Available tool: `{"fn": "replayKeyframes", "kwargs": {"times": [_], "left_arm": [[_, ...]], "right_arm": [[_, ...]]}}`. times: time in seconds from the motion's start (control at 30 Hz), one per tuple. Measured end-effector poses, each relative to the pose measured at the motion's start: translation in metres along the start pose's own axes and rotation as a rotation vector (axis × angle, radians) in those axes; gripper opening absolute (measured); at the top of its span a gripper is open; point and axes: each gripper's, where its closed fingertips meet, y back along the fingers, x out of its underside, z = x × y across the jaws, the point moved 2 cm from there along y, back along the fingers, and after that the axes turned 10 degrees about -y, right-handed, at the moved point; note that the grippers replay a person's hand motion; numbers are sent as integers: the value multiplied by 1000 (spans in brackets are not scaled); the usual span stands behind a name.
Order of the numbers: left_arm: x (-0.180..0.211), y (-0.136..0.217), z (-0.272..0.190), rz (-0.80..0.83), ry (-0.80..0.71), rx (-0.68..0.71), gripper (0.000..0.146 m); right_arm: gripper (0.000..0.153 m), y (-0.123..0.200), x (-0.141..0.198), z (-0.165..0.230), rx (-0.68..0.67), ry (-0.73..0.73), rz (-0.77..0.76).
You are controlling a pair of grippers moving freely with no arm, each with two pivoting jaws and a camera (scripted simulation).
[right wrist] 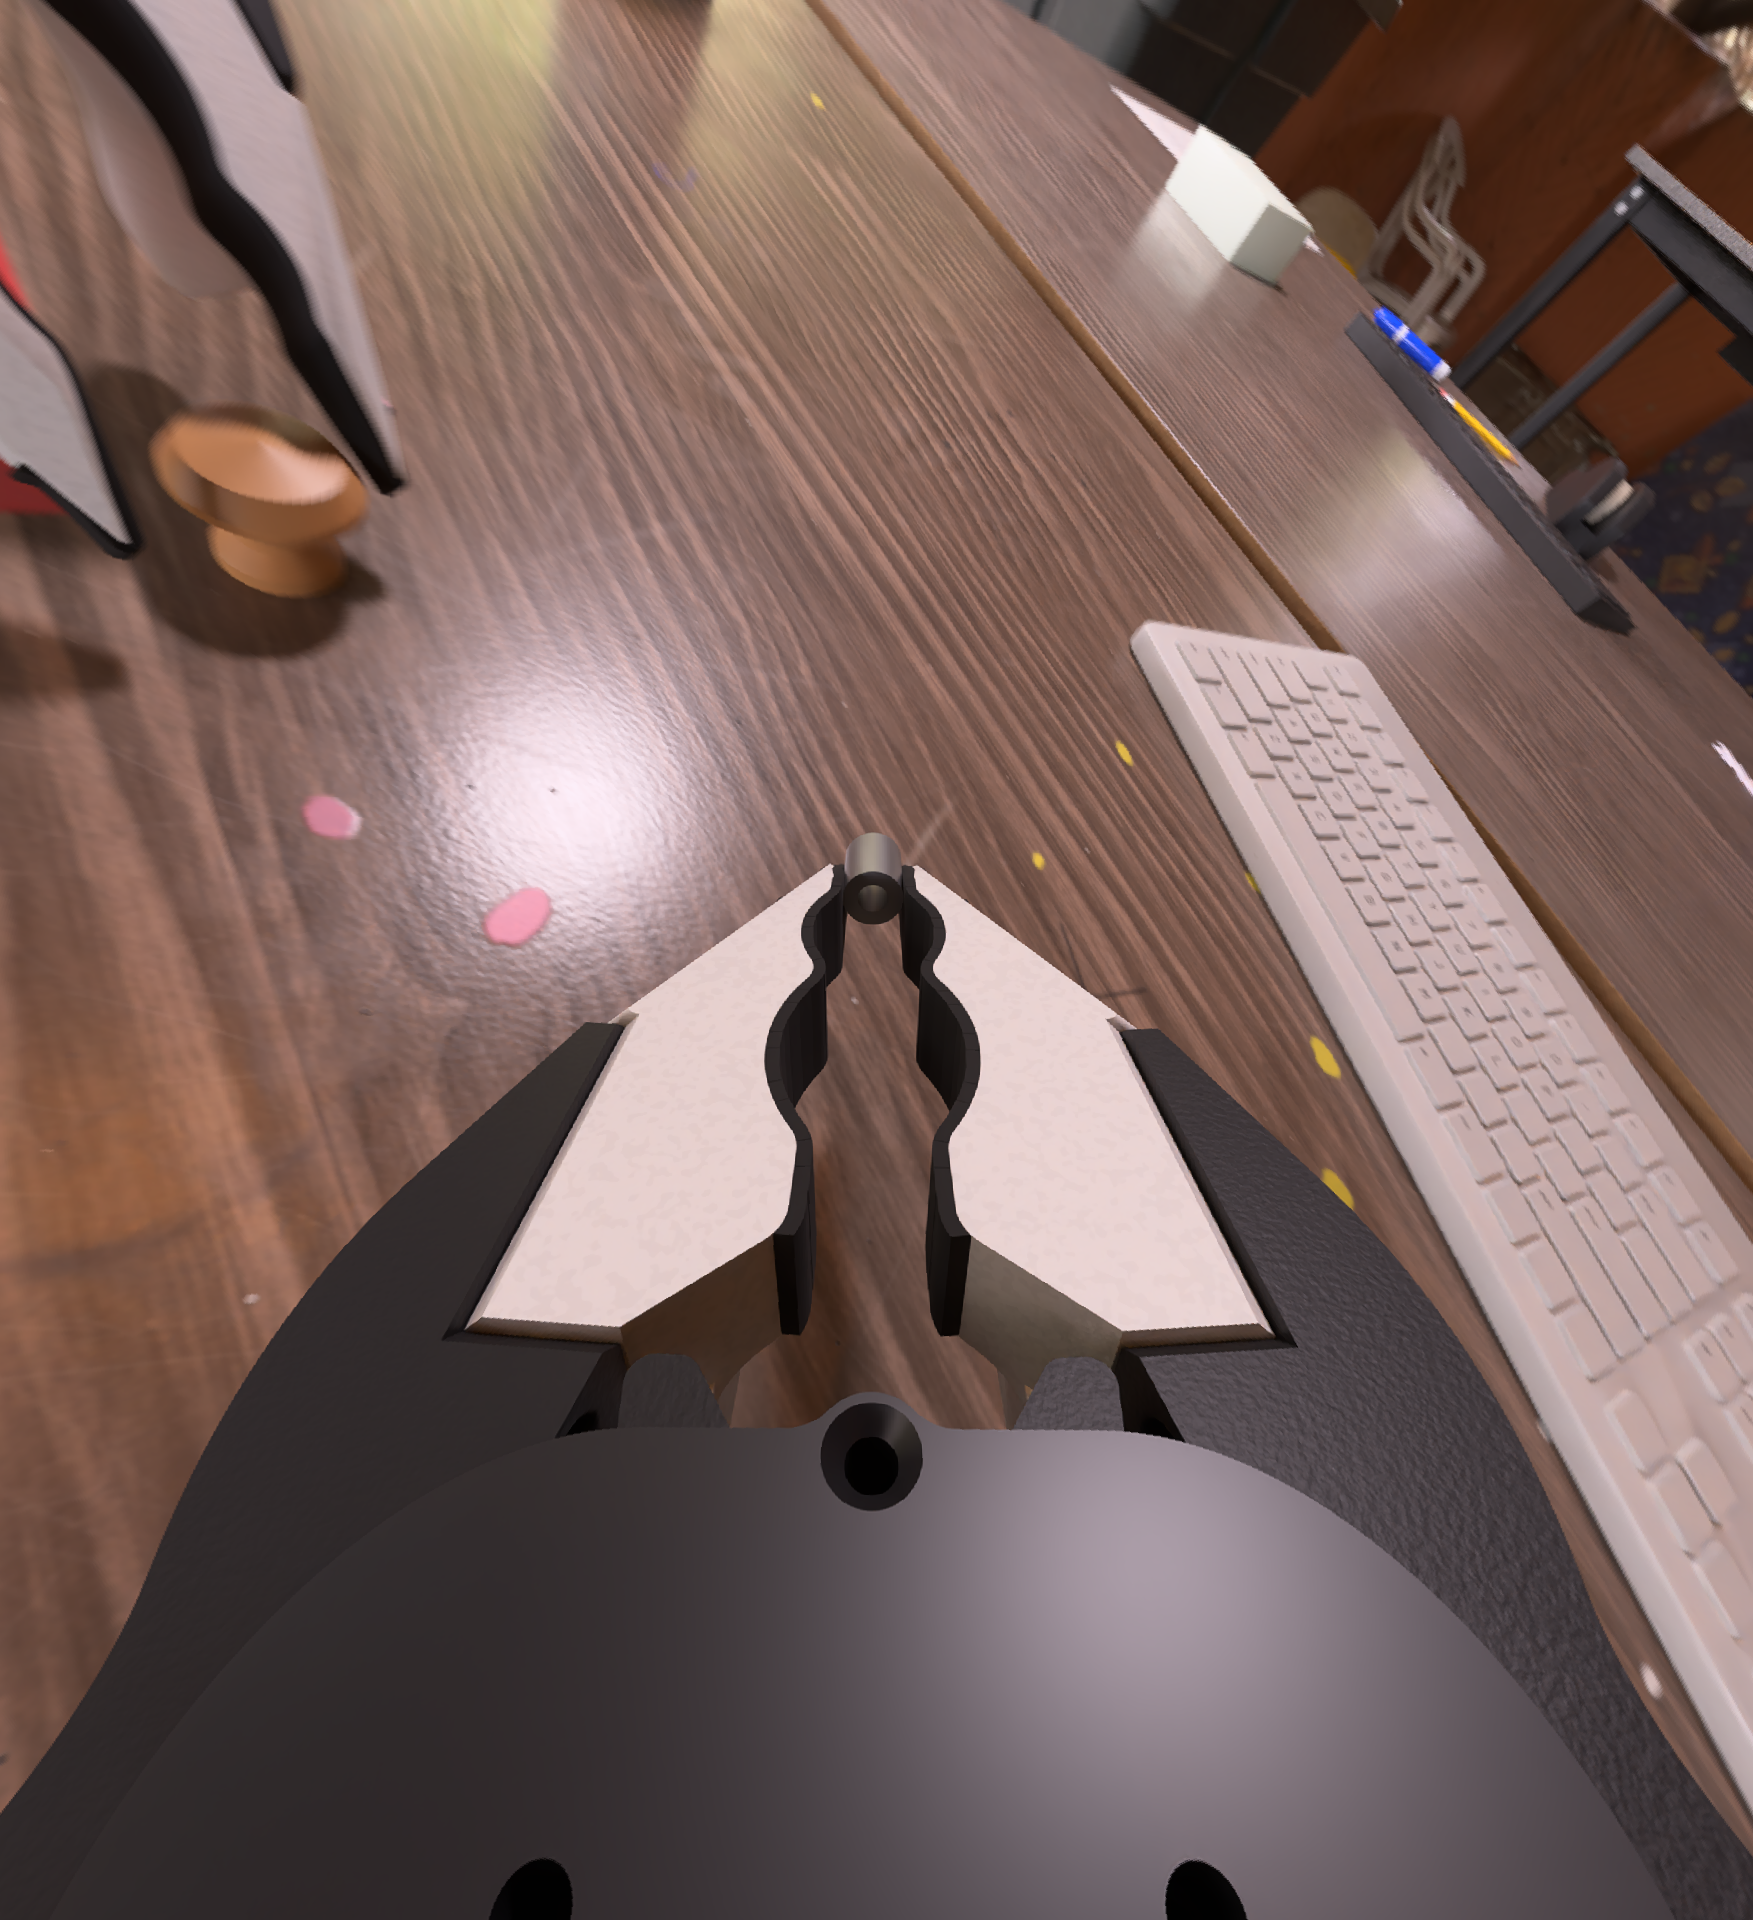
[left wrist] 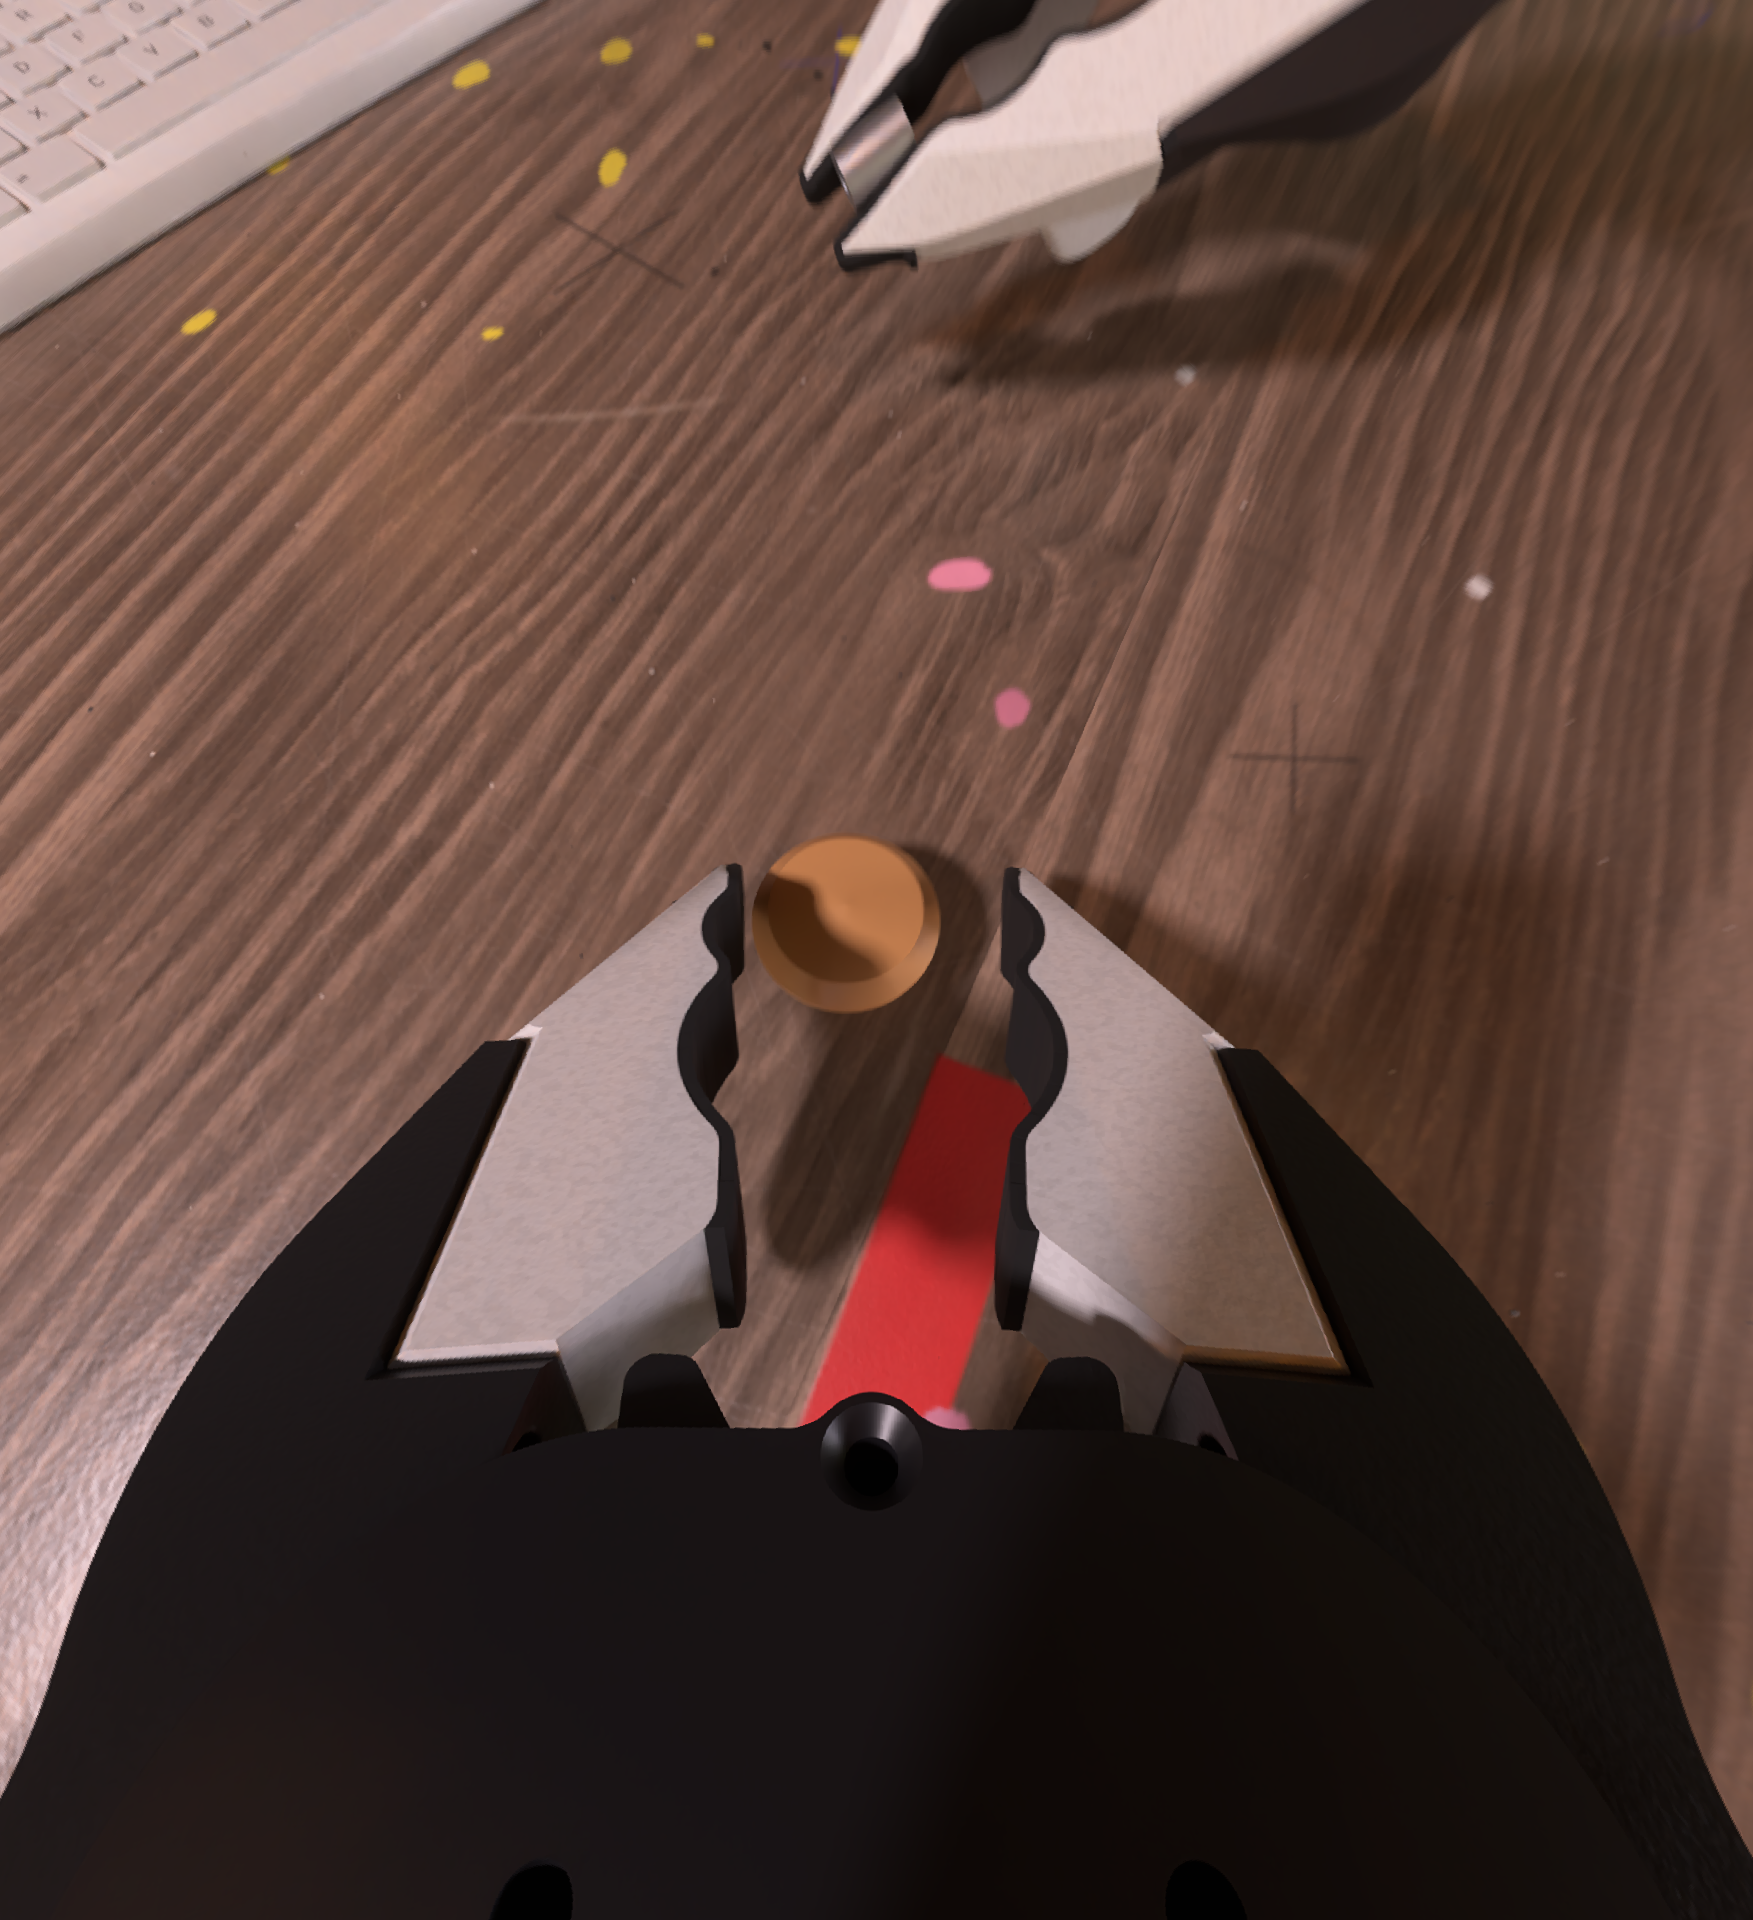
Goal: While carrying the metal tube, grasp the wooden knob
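Note:
A round wooden knob (left wrist: 844, 923) stands upright on the brown wooden table. My left gripper (left wrist: 870, 894) is open above it, the knob lying between the fingertips, nearer the left one. In the right wrist view the knob (right wrist: 257, 499) shows at the upper left between the left gripper's fingers (right wrist: 332, 343), not clamped. My right gripper (right wrist: 872, 888) is shut on a small metal tube (right wrist: 872, 883) at its fingertips, held above the table. In the left wrist view the right gripper (left wrist: 867, 213) with the tube (left wrist: 877, 151) shows at the top.
A white keyboard (left wrist: 51, 145) lies at the far left, and also at the right in the right wrist view (right wrist: 1495, 1049). A red flat piece (left wrist: 924, 1236) lies under the left gripper. Pink and yellow spots dot the table. A white block (right wrist: 1236, 213) and a dark tray with pens (right wrist: 1474, 447) lie farther off.

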Motion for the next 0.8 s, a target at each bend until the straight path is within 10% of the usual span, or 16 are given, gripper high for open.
{"fn": "replayKeyframes", "kwargs": {"times": [0.43, 0.8], "left_arm": [[8, -2, 3, 4, -63, -60, 37], [-6, -25, 5, 44, -286, 170, 37]], "right_arm": [[9, 9, 2, -55, 197, -163, -57], [9, -3, -53, -105, 329, -337, -362]]}}
